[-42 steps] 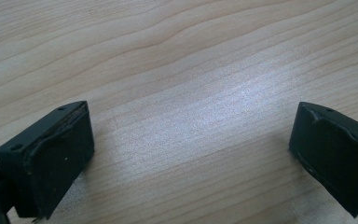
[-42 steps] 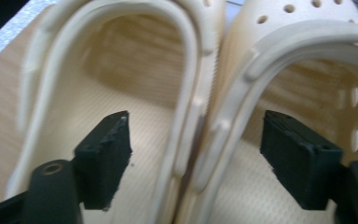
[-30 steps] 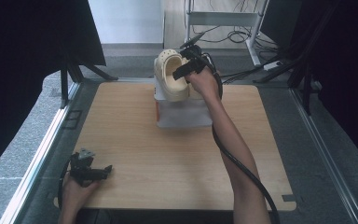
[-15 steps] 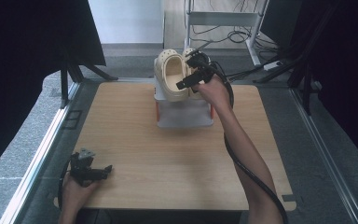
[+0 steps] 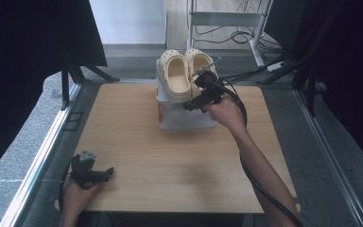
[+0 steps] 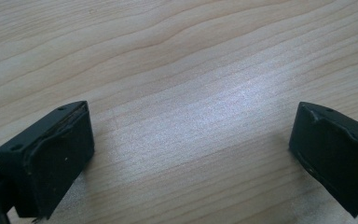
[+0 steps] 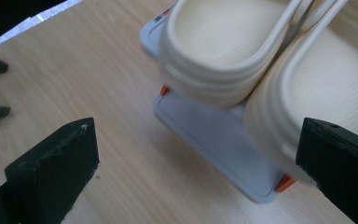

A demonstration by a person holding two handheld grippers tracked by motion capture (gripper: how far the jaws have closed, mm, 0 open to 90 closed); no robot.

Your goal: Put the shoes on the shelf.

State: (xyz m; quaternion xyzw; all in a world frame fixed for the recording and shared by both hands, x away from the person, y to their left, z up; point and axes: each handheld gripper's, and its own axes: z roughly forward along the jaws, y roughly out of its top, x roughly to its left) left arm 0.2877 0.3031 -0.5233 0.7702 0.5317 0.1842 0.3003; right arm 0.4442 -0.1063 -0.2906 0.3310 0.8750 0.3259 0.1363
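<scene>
Cream-coloured pair of clogs point(image 5: 185, 75) sitting side by side on a pale grey shoe rack point(image 5: 186, 116) at the far middle of the wooden table point(image 5: 170, 165), toes pointing far, heels hanging over the rack's near edge. Left clog point(image 5: 174, 75) and right clog point(image 5: 199, 66) touching along their inner sides. Seen close in the right gripper view as well: two rounded heels with their straps, the grey shelf point(image 7: 214, 140) under them, small orange feet at the shelf corners.

Right gripper point(image 5: 202, 90) held above the rack's right near part, just beside the heel of the right clog, black cable trailing back along the forearm. Jaws spread wide, having just been opening, with nothing clamped between them; in the right gripper view one jaw standing over bare table, the other against the outer side of the nearer clog point(image 7: 307, 93), contact not certain.

Left gripper point(image 5: 90, 171) resting low at the near left corner of the table, well apart from the rack and clogs, hand wrapped around it from below. Jaws wide apart there too, plain wood grain point(image 6: 191, 93) between them and nothing held.
</scene>
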